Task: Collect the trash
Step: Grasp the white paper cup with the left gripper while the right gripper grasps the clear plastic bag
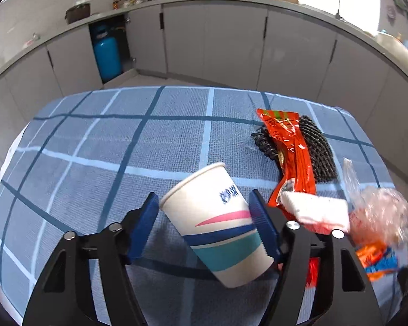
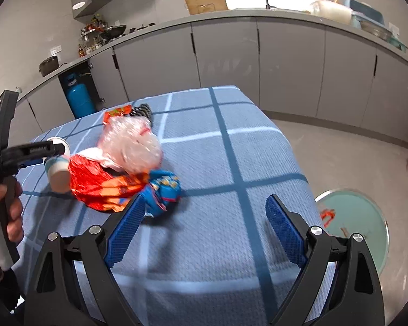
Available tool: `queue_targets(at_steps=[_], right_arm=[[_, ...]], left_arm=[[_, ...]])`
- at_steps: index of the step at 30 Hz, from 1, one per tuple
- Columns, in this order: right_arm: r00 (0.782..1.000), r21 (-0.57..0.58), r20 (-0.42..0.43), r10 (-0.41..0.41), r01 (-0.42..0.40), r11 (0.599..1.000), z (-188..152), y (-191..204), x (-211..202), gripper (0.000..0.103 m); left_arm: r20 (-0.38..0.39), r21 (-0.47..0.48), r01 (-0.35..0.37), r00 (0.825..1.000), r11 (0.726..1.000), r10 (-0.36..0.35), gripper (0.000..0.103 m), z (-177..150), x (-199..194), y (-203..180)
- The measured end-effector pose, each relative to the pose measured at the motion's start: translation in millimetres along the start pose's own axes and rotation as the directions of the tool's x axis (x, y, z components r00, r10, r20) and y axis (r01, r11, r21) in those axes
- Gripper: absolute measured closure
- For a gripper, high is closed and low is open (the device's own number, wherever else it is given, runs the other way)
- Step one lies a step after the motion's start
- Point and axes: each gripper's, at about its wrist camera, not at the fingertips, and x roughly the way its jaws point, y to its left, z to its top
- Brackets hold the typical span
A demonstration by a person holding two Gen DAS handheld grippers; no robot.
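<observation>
We find the left gripper (image 1: 205, 209) closed around a white paper cup (image 1: 217, 222) printed with teal, navy and pink stripes. The cup is tilted, its open rim up and to the left, and sits between the blue ribbed pads: the right pad presses its side, the left pad meets its rim. From the right wrist view we see the same cup (image 2: 57, 168) from its base end, held above the blue checked tablecloth (image 1: 95, 149), with a person's hand (image 2: 2, 212) on the left gripper's handle.

We record the right gripper (image 2: 205, 212) with its jaws wide apart and nothing between them, over a bare part of the cloth. Its left pad stands just beside a crumpled blue and orange snack wrapper (image 2: 163, 187).

The remaining trash lies in a cluster on the table, to the right of the cup in the left wrist view: a long red foil wrapper (image 1: 291, 149) resting across a black knitted mat (image 1: 318, 149), a folded white tissue (image 1: 315, 212), and a wad of clear crinkled plastic (image 1: 378, 212).

Beyond the table's right edge, on the grey floor, stands a round bin with a pale green liner (image 2: 353, 222); small red scraps lie inside it.
</observation>
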Motion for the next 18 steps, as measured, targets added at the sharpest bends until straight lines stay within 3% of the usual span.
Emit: queue_targets(at_steps=[3,4,5,10,11,12,13,14,18], right_arm=[[1.000,-0.023,0.019,0.002,-0.002,1.000,10,10,-2,0.014],[1.000,-0.029,0.024,0.002,-0.001,1.000,13,13,-3,0.014],[1.000,-0.034,0.028,0.006,-0.005,0.999,16,15,-3,0.014],[0.999,-0.066,0.035,0.033,-0.030,0.997,27,32,2,0.014],[0.999,-0.072,0.042,0.035,-0.032,0.997,29,35,2,0.014],[0.998,-0.074,0.044,0.037,-0.033,0.997,31,38,2,0.014],[0.998,-0.077,0.045,0.040,-0.037,0.996,33,40,3,0.014],[0.998,-0.082,0.048,0.042,-0.038,0.996,35,42,4,0.014],[0.998,-0.098,0.056,0.043,-0.037,0.994,42,48,8,0.014]], left_arm=[[0.019,0.029,0.028,0.999,0.999,-0.029,0.052,0,-9,5],[0.032,0.045,0.035,0.999,0.998,-0.037,0.082,0,-14,6],[0.039,0.054,0.039,0.998,0.998,-0.041,0.102,1,-17,7],[0.038,0.093,0.065,0.997,0.994,-0.069,0.102,1,-19,10],[0.038,0.086,0.062,0.997,0.994,-0.065,0.094,0,-19,13],[0.036,0.072,0.057,0.998,0.996,-0.059,0.052,-1,-18,17],[0.038,0.053,0.052,0.998,0.997,-0.054,0.027,-2,-18,21],[0.050,0.043,0.040,0.998,0.998,-0.042,0.012,-3,-18,23],[0.029,0.047,0.036,0.999,0.998,-0.037,0.012,-3,-11,21]])
